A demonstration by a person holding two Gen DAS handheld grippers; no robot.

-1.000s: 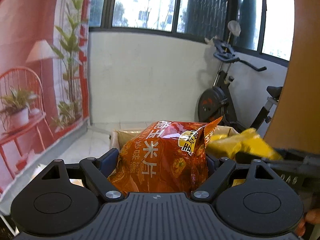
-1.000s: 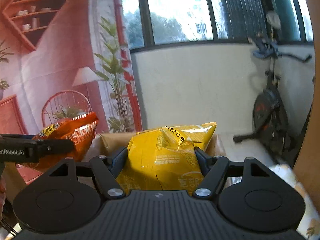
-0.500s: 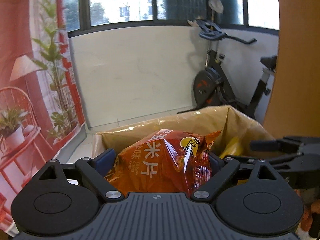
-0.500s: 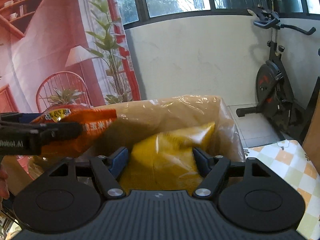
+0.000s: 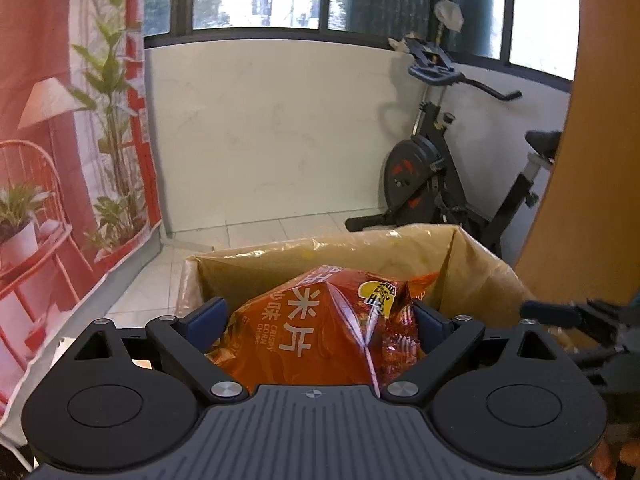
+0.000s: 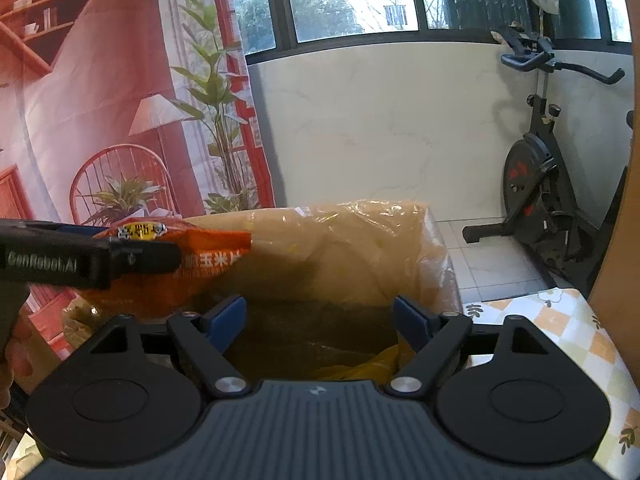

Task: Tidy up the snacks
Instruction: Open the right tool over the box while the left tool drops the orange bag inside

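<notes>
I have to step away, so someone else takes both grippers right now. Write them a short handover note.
Left gripper: jaws opening, the orange corn chip bag between its fingers over the open cardboard box; not clear it is free yet.
Right gripper: jaws opening, nothing between the fingers.
Yellow snack bag: low inside the box, beneath the right gripper.
Done: yellow bag is in.
Left: let the orange bag go into the box, then pull both grippers out.
</notes>
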